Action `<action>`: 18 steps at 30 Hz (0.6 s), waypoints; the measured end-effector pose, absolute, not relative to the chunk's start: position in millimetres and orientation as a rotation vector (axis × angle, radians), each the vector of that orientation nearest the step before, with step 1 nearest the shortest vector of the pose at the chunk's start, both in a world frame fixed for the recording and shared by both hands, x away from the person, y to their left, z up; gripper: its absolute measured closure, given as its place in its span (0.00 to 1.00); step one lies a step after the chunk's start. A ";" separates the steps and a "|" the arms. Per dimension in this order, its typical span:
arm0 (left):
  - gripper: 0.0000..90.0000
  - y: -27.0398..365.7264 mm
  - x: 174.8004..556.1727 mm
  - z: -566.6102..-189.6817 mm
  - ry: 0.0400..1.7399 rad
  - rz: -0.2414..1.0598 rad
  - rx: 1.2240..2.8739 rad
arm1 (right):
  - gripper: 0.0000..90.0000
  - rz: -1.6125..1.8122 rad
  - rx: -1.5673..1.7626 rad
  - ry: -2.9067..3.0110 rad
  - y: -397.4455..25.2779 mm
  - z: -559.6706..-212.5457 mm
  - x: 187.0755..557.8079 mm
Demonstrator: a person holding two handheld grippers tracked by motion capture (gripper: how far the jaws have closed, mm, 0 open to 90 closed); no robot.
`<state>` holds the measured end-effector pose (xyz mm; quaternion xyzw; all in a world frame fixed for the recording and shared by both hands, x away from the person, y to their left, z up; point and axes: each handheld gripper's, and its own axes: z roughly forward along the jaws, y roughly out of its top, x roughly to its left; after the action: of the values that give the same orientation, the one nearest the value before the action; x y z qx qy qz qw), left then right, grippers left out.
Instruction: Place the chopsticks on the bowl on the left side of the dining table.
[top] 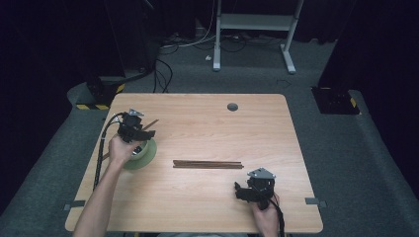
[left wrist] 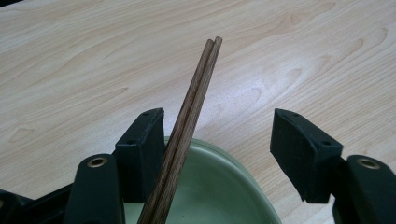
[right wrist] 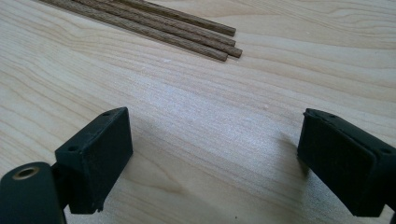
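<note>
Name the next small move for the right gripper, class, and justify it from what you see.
Probably ease the right gripper forward to the chopsticks on the table. Its jaws stand open and empty short of them, while the left gripper, also open, already has a pair of chopsticks resting in the green bowl.

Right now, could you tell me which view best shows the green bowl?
The high view: the round pale green bowl shows beside the left gripper. The left gripper view catches just its rim; the right gripper view looks elsewhere.
</note>
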<state>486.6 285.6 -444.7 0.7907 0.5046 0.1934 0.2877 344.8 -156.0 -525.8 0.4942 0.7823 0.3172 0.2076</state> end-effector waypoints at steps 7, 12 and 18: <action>0.39 281.6 484.4 -445.1 1.328 0.521 2.145 | 0.11 0.883 1.378 2.178 -155.9 -525.7 344.7; 0.39 278.8 482.7 -444.9 1.316 0.513 2.160 | 0.11 0.883 1.376 2.178 -156.0 -525.8 344.7; 0.39 274.9 480.1 -445.4 1.295 0.526 2.187 | 0.11 0.883 1.376 2.178 -156.0 -525.8 344.7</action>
<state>480.1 274.9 -445.4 0.8114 0.4805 0.1951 0.2695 344.7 -156.0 -525.8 0.4943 0.7822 0.3173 0.2075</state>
